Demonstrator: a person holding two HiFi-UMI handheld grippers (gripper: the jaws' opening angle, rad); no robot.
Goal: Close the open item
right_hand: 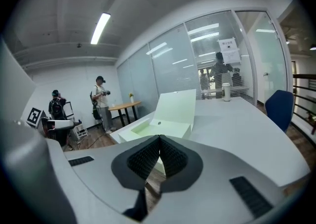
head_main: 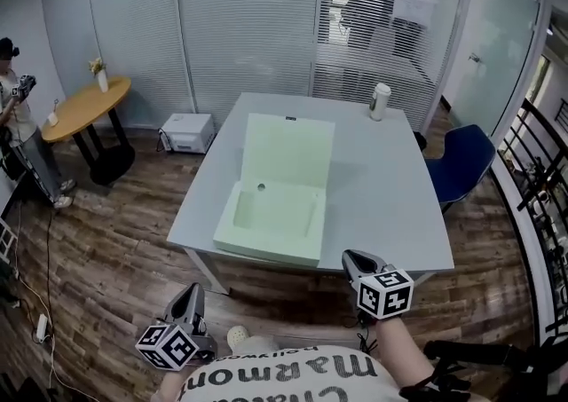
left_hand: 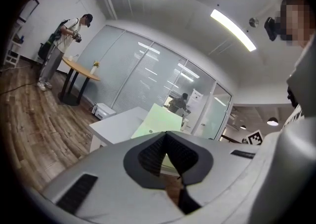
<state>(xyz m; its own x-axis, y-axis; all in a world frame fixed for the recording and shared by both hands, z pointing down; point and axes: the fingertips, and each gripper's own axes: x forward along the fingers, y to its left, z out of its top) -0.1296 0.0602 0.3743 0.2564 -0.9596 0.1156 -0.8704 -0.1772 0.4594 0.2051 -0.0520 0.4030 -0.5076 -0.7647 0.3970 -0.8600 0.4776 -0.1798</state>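
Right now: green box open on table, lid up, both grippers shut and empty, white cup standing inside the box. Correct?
No: the white cup is not in the green box; the head view shows it standing on the table near the far edge, apart from the box. Rest holds: lid up, left gripper and right gripper shut, empty.

The pale green box (head_main: 277, 209) lies open on the grey table (head_main: 390, 187), its lid (head_main: 290, 150) swung back toward the far side; a white cup (head_main: 380, 100) stands near the far edge. My left gripper (head_main: 192, 294) hangs low over the wood floor (head_main: 115, 240); my right gripper (head_main: 357, 260) is at the table's near edge, apart from the box.
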